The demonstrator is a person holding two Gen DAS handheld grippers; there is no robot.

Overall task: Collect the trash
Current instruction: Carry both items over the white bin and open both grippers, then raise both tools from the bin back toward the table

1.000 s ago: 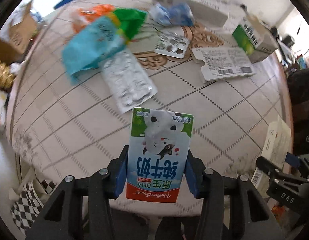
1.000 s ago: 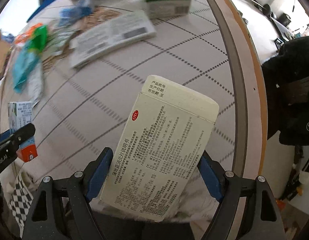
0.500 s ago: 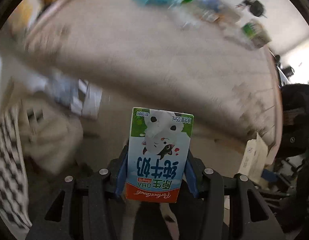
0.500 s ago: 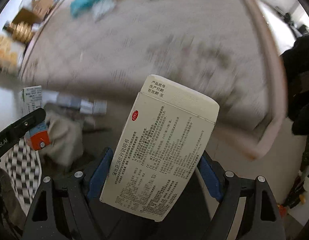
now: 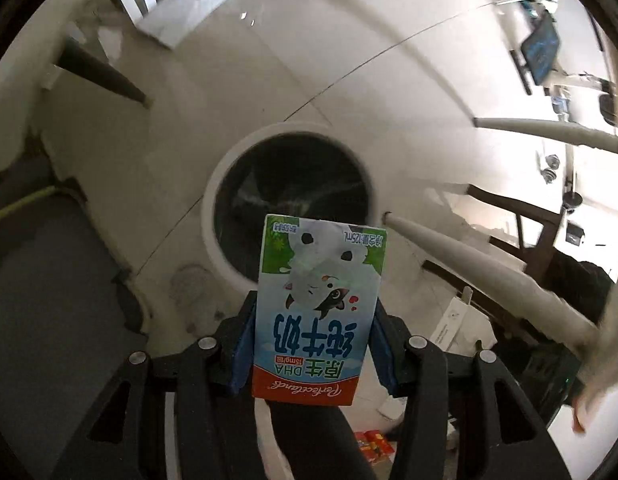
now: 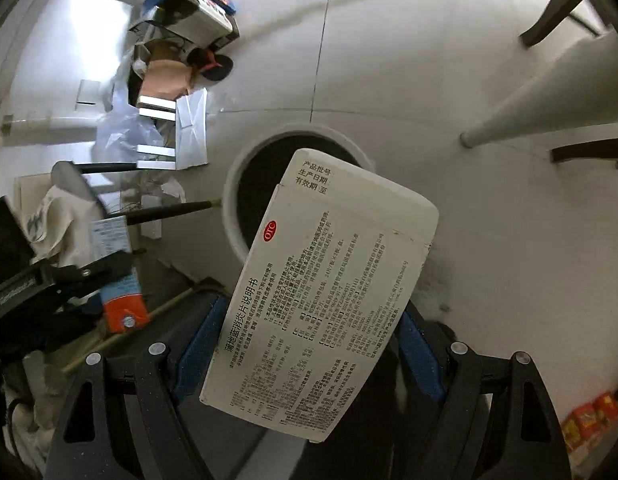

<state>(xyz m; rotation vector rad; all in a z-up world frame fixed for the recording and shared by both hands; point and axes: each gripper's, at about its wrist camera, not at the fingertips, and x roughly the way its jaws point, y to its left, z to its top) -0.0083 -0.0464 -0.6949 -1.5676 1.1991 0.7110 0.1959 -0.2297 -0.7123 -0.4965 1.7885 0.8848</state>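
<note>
Your left gripper [image 5: 313, 354] clamps a small milk carton [image 5: 319, 312] by its sides: blue and white with a cartoon cow, green corners at the far end, a red band nearest you, print upside down. Just beyond its tip sits the round white bin [image 5: 245, 168], its dark mouth open. Your right gripper [image 6: 309, 344] pinches a pale medicine box [image 6: 321, 292], densely printed with a red oval mark, tilted, its far end overlapping the bin's mouth.

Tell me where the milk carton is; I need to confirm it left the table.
The milk carton sits clamped in the left tongs, above the round white trash bin on the floor.
</note>
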